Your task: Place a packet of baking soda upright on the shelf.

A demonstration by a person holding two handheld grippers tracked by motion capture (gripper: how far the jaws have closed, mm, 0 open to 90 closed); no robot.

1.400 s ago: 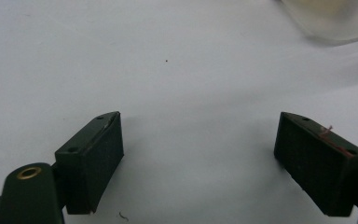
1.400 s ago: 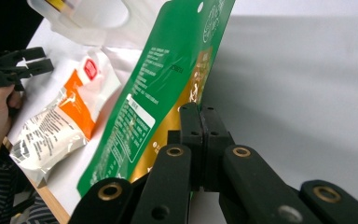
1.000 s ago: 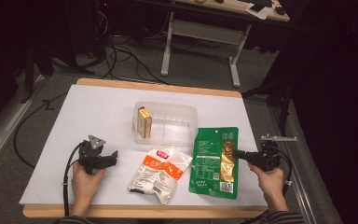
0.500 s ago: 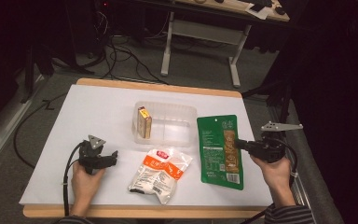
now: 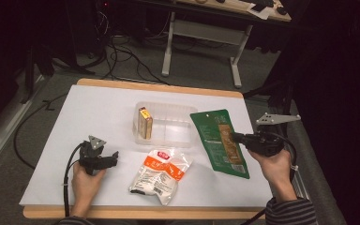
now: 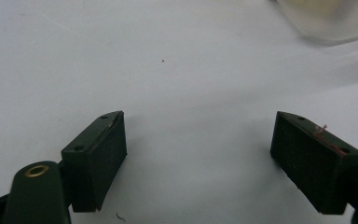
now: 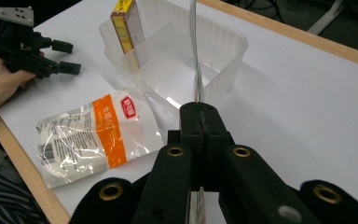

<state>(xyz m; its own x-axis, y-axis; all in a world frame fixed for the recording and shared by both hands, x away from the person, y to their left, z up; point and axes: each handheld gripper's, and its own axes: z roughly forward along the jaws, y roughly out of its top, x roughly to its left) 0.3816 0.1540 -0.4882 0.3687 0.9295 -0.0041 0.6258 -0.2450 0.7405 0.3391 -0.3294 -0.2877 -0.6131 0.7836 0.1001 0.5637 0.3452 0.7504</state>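
Right now my right gripper [image 5: 236, 137] has its jaws pressed together on the edge of the green pouch [image 5: 220, 140], and in the right gripper view I see that pouch edge-on as a thin shiny strip [image 7: 195, 56] rising straight out from between the closed pads. From the high view the pouch hangs tilted, lifted off the white table [image 5: 98, 112], its far corner just beside the right end of the clear plastic bin [image 5: 168, 124] and its near corner down toward the table's near right side. My right hand [image 5: 275, 164] grips the tool at the right edge of the table, with the grey three-cornered plate standing above it. Moving outward, the bin sits in the middle of the table, and a small yellow and brown box [image 5: 145, 123] stands upright in its left compartment; the right compartment looks bare through the clear walls. Nearer to me than the bin lies a white and orange packet [image 5: 160, 174], flat on the table and apart from the pouch. On the near left, my left gripper [image 5: 114, 158] rests low over the table in my left hand [image 5: 85, 180], its jaws wide apart with only bare white surface between them in the left gripper view [image 6: 198, 158], well away from the packet and the bin.
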